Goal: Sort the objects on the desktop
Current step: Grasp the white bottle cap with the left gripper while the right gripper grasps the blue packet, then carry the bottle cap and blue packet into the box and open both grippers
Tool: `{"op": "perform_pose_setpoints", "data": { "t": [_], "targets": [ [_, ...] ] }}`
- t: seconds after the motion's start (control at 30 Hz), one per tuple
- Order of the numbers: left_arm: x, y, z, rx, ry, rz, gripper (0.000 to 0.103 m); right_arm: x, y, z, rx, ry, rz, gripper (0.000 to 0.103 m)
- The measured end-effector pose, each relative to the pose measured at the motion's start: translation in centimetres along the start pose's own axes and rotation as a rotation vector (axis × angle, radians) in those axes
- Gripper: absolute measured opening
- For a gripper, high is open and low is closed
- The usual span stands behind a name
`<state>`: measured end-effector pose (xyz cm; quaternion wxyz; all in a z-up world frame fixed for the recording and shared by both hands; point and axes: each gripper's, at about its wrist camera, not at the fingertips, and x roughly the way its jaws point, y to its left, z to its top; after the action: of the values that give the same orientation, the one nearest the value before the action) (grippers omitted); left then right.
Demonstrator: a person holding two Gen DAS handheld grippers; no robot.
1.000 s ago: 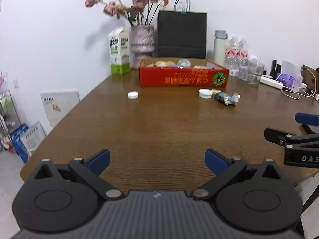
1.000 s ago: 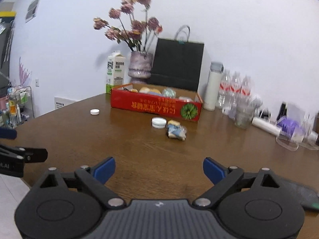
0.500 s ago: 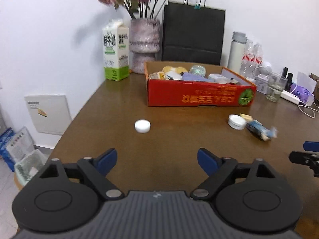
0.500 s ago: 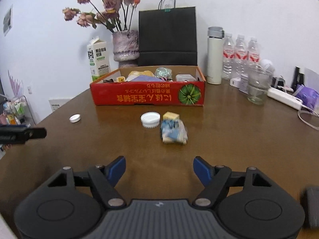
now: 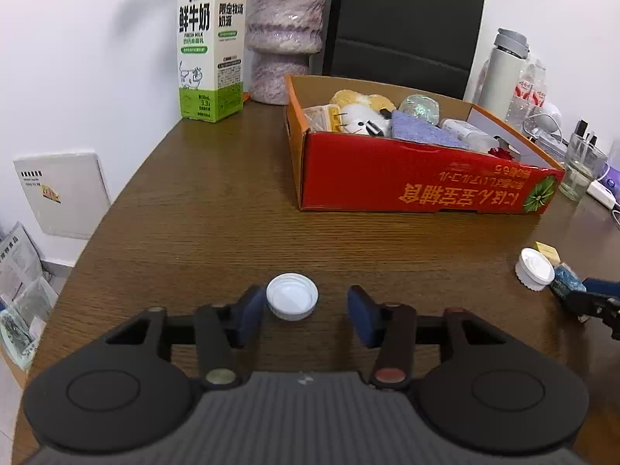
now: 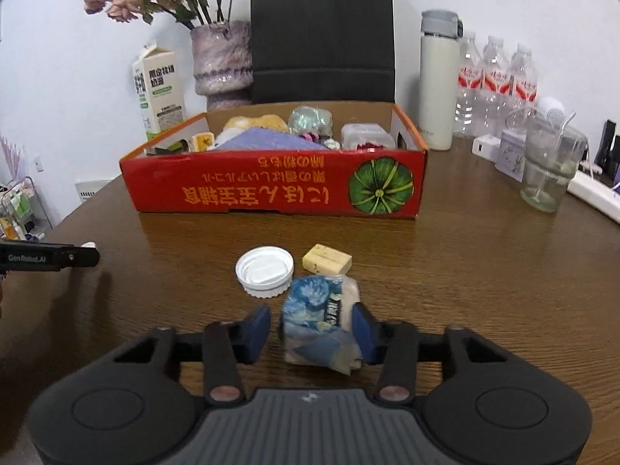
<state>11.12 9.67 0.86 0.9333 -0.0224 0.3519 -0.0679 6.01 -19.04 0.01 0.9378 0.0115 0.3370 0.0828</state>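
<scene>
Lying upturned between spread left claw [image 5: 306, 316] pads: round white cap [image 5: 292, 301].

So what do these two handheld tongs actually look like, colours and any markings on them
Both are matte black plastic. The left tongs and right tongs each have blue pads at the tips, black linkage bars with round metal pivot pins, two round black housings with embossed circles, and a ribbed grey centre plate. From the right wrist view, the left one's side reads "GenRobot.AI" in white.
</scene>
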Motion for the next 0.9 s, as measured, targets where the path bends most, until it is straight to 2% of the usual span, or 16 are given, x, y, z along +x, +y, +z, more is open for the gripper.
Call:
{"op": "perform_pose_setpoints", "data": {
  "t": [0.03, 0.1, 0.2, 0.23, 0.33, 0.5, 0.67, 0.9],
  "targets": [
    [0.1, 0.0, 0.0, 0.002, -0.007, -0.005, 0.037, 0.2, -0.1, 0.0, 0.000, 0.000, 0.001, 0.034],
    [0.3, -0.2, 0.1, 0.004, -0.008, -0.010, 0.030, 0.2, 0.0, 0.0, -0.005, -0.007, 0.001, 0.031],
    [0.3, -0.5, 0.1, 0.010, -0.012, -0.020, 0.030, 0.2, 0.0, -0.2, -0.006, -0.015, 0.007, 0.025],
    [0.2, -0.7, 0.0, 0.013, -0.012, -0.012, 0.029, 0.1, 0.0, -0.3, -0.007, -0.019, 0.006, 0.019],
    [-0.8, -1.5, -0.5, 0.003, -0.015, -0.007, 0.029, -0.9, 0.1, -0.4, 0.000, -0.040, 0.008, 0.014],
    [-4.4, -3.2, -1.8, -0.008, -0.069, -0.017, 0.029, -3.7, 0.3, -0.7, 0.002, -0.081, 0.018, 0.012],
    [-9.5, -5.9, -4.0, 0.012, -0.149, -0.027, 0.029, -7.6, 0.8, -1.9, -0.003, -0.125, 0.040, 0.012],
    [-16.8, -9.9, -8.9, 0.042, -0.223, -0.037, 0.029, -13.9, 1.2, -6.9, -0.027, -0.146, 0.064, 0.012]
  ]
}}
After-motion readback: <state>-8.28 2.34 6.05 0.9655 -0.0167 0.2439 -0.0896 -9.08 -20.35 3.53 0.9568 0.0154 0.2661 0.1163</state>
